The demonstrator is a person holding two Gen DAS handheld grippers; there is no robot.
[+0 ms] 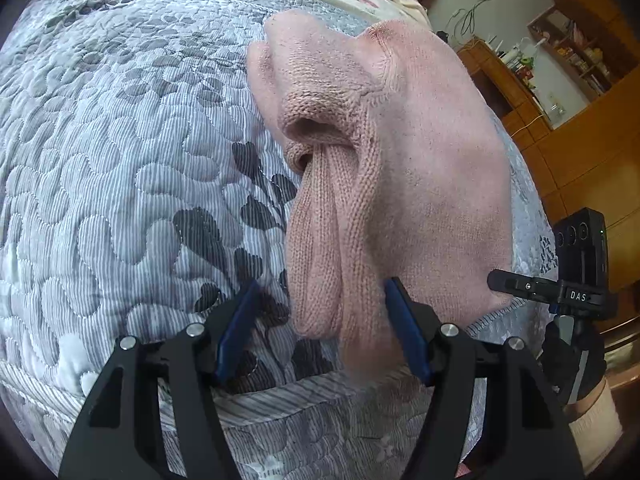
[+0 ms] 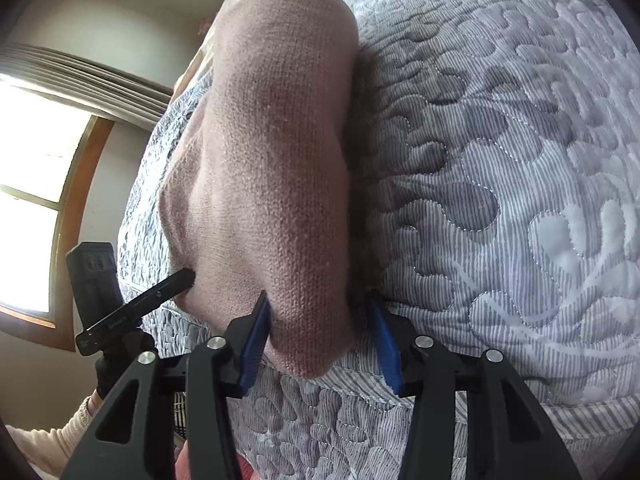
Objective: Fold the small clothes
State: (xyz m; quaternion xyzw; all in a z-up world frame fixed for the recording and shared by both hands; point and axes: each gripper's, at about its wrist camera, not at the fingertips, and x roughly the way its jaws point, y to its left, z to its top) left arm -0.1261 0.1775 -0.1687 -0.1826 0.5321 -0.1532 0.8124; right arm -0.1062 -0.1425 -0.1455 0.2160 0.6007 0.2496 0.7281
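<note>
- Pink knit garment (image 1: 420, 168) lies on the quilted bed cover (image 1: 120, 160), near the bed's front edge, running straight ahead of both grippers.
- Long axis: away from the grippers, near hem at the fingertips, far end up the bed. Looks like a small sweater, already narrowed.
- Ahead of the left gripper (image 1: 320, 292), a ribbed sleeve (image 1: 320, 248) hangs out of a rolled opening and lies lengthwise along the body, cuff end between the jaws.
- Left gripper: jaws wide apart, straddling the sleeve end and near hem; pads not pinching cloth. Holds nothing.
- Right gripper (image 2: 320, 308): also wide open, near corner of the garment (image 2: 280, 200) sits between the pads; left pad just touches the knit, right pad sits clear at the cloth's edge. No grip yet.
- Judgement: the step is taking the near hem at two corners for a lengthwise fold towards the far end.
- To do it well: push both grippers a bit deeper so the pads catch all layers, sleeve included, then close together.
- Lift evenly, carry forward along the long axis, keep the hem taut between grippers.
- Risk: loose knit stretches and sags; the sleeve may slip out and bunch.
</note>
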